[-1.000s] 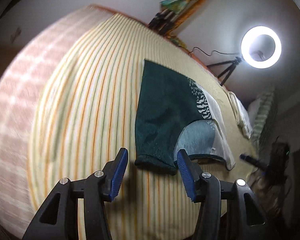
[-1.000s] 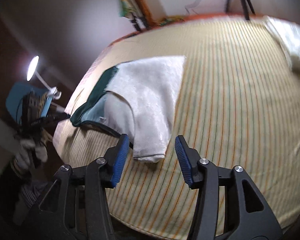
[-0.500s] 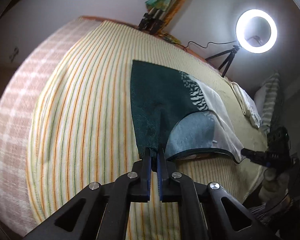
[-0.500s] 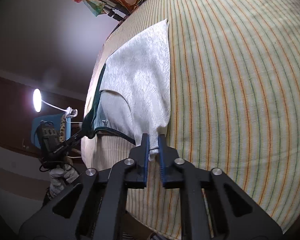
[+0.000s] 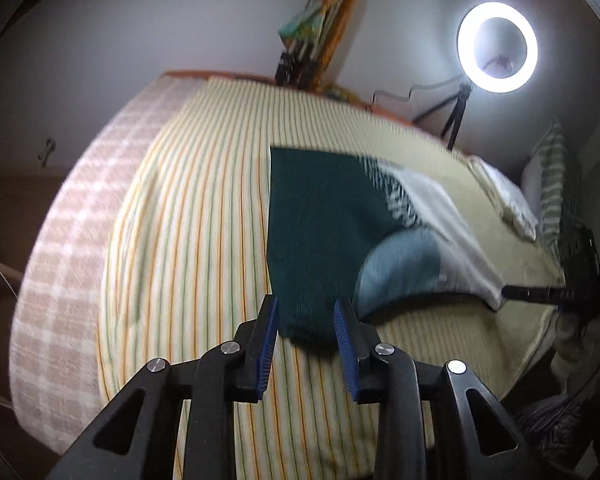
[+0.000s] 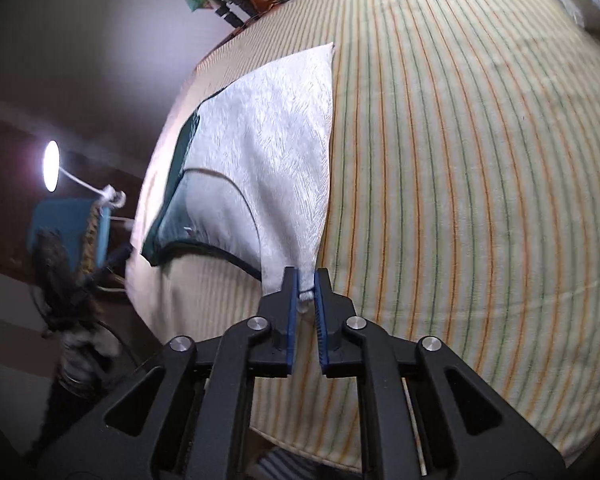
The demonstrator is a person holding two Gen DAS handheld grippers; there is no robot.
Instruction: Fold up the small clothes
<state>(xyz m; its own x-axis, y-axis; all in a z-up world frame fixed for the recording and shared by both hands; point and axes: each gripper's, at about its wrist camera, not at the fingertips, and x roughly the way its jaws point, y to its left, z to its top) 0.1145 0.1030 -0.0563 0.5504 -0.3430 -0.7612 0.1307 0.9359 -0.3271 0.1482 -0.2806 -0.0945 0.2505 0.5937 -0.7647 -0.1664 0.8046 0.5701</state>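
Green and white, the little top [image 5: 332, 236] lies flat on the striped bed [image 6: 460, 160], not folded yet. Its green sleeve sits between the fingers of the left gripper [image 5: 306, 336], which are apart. The right gripper [image 6: 306, 292] has its fingers squeezed on the white sleeve tip. Both point forward over the bed.

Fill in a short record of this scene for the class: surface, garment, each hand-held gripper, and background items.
surface: bed with a striped sheet
garment: small shirt, half dark green, half white, lying flat on the sheet
left hand-held gripper: jaws apart, the green shoulder lying between the fingers
right hand-held gripper: jaws nearly closed, pinching the white shoulder
background: ring light on a tripod beyond the bed; pillow at the right edge
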